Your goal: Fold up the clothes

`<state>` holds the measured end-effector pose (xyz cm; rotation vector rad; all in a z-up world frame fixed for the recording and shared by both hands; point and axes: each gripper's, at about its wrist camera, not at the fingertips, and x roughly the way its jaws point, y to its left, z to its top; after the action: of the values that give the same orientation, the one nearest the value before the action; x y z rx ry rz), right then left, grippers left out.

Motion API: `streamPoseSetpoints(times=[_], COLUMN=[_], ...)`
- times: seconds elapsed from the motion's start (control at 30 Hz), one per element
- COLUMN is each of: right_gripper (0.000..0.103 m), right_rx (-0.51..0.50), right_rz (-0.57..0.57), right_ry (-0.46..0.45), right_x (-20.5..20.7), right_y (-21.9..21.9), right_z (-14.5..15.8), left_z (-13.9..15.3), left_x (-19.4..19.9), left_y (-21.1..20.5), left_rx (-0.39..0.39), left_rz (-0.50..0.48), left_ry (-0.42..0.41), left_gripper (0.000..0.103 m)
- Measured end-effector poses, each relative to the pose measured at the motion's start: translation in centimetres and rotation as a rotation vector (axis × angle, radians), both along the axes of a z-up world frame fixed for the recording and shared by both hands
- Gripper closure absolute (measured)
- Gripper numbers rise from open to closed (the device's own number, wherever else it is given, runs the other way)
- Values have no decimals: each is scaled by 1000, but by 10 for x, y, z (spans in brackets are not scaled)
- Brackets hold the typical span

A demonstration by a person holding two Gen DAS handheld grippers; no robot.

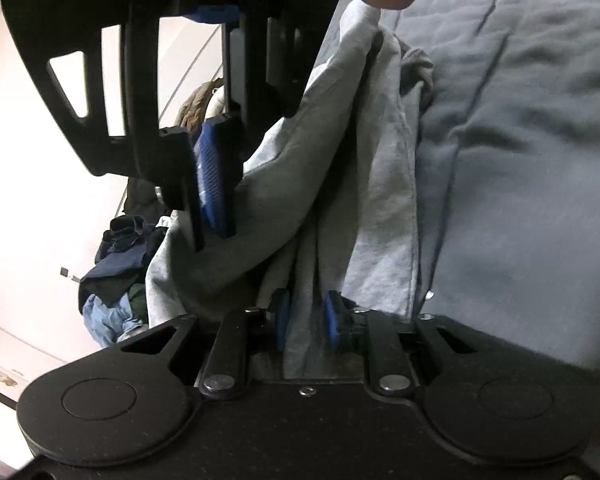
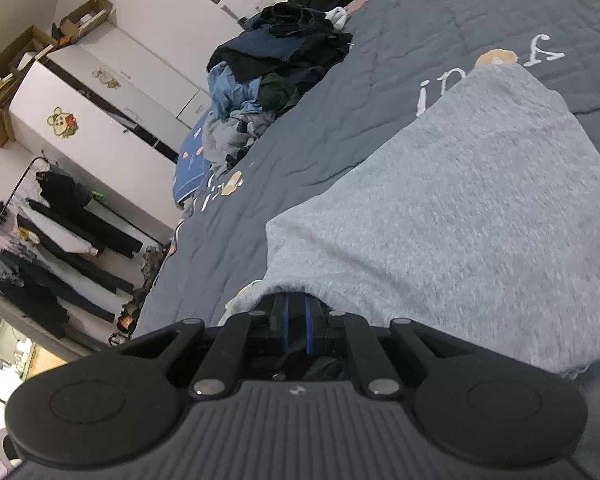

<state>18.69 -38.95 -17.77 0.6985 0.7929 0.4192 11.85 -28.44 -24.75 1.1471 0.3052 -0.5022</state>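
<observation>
A light grey garment (image 1: 340, 184) hangs bunched above the dark grey quilt (image 1: 520, 160). My left gripper (image 1: 306, 320) is shut on a fold of it, cloth pinched between the blue pads (image 1: 332, 316). In the left wrist view my right gripper (image 1: 208, 184) comes in from the upper left, its blue pad (image 1: 210, 168) against the same cloth. In the right wrist view the grey garment (image 2: 460, 216) spreads flat over the quilt (image 2: 340, 120). My right gripper (image 2: 296, 320) has its jaws nearly together, tips tucked under the garment's near hem.
A heap of dark and blue clothes (image 2: 276, 72) lies at the bed's far edge, also in the left wrist view (image 1: 116, 276). A white cabinet (image 2: 80, 112) with cardboard boxes (image 2: 4, 80) and a rack of dark hanging clothes (image 2: 60, 248) stand by the wall.
</observation>
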Motion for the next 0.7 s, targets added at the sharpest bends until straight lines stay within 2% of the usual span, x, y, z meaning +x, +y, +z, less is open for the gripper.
streamPoseSetpoints(times=[0.03,0.13,0.33,0.4,0.53,0.63,0.7], right_gripper=[96,96,96,96,96,96,96], right_rx=[-1,-13,-11,-8,-11,-16,-28], right_rz=[3,10,9,8,9,9,15], right_ry=[0,-6,-32,-43,-62,-69,-68], right_x=[0,0,-1,-2,-3,-2,-1], right_y=[0,0,-2,-2,-4,-7,-9], right_z=[0,1,8,11,16,18,18], left_z=[1,10,51,57,60,53,52], left_x=[1,3,1,3,-14,-12,-16], left_y=[1,4,12,13,15,19,19], left_rx=[-17,-52,-196,-231,-249,-200,-209], left_rz=[0,0,-16,-38,-85,-62,-51], left_ry=[11,48,169,241,335,351,298], left_gripper=[102,103,103,103,103,102,101])
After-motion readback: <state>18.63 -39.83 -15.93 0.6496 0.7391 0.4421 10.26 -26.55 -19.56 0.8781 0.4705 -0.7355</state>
